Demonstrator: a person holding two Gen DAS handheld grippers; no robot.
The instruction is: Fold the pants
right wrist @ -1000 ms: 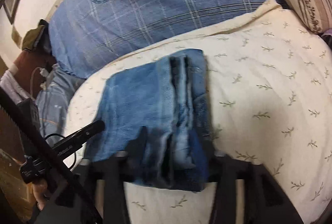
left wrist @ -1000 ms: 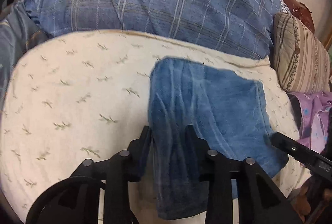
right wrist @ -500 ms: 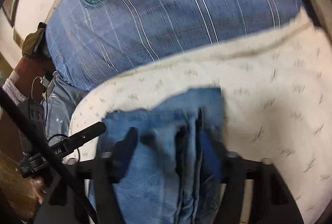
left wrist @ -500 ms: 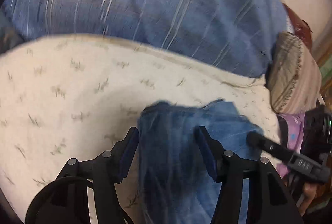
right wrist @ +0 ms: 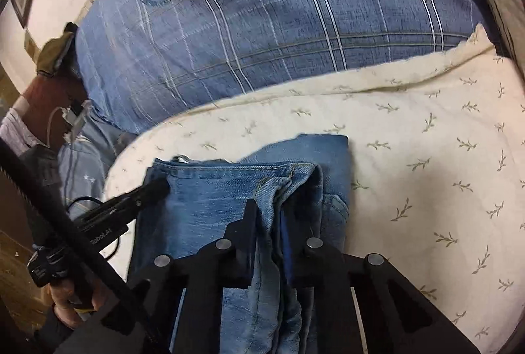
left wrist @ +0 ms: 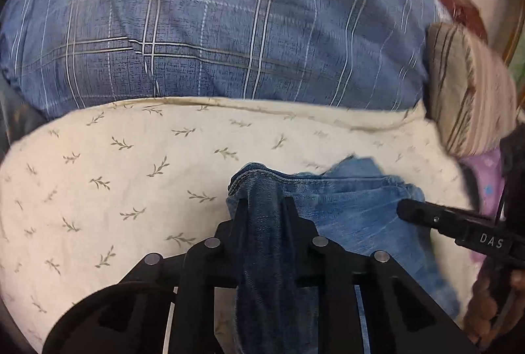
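Blue denim pants lie folded on a cream leaf-print sheet. My left gripper has a bunched fold of their left edge between its fingers; its jaws are closing and the pads press on the denim. In the right wrist view the pants spread out to the left. My right gripper pinches the stitched right edge, and its jaws are also closing on the cloth. Each gripper's tip shows in the other's view: the right gripper and the left gripper.
A large blue plaid cushion rises behind the sheet. A striped pillow and purple cloth lie at the right. A person's hand holds the left gripper's handle. Cables hang at the left edge.
Both grippers stood open astride the pants' edge. Now their jaws have narrowed onto bunched denim, and both views have shifted over the pants.
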